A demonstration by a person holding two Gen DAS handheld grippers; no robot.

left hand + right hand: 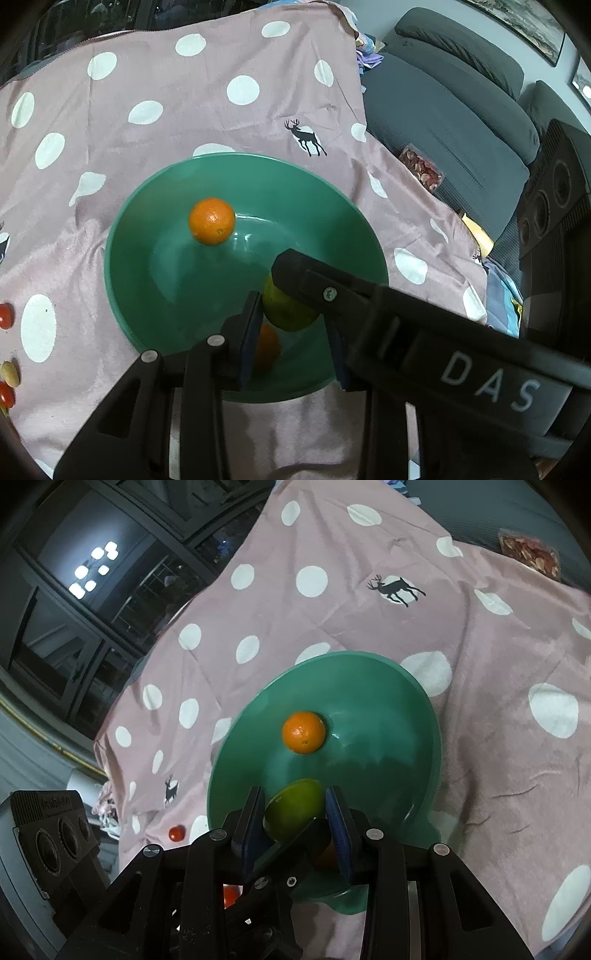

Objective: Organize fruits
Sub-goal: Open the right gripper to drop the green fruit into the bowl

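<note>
The right gripper (295, 814) with "DAS" on it clamps the green fruit (293, 808) over the green bowl (424, 716), left gripper's (295, 332) jaws look closed on an orange fruit (266, 350).

Bowl (129, 258): glossy green, looks like hard plastic or glazed ceramic, cannot tell which; smooth, shows light streaks. Orange (212, 220): finely dimpled peel, slight sheen. Green fruit (293, 808): smoother skin, dull satin. Cloth (166, 122): pink woven fabric, matt, creased, white dots and deer printed flat on it. Left gripper (291, 332) and right gripper (295, 812): matt black plastic, faint layered texture, bright metal screws and pins; jaws faced with dark blue pads, rubbery-looking. Sofa (443, 110): grey upholstery, ribbed, matt. Small tomatoes (5, 315): shiny smooth skin. Speaker box (48, 834): black, ridged plastic casing.
</note>
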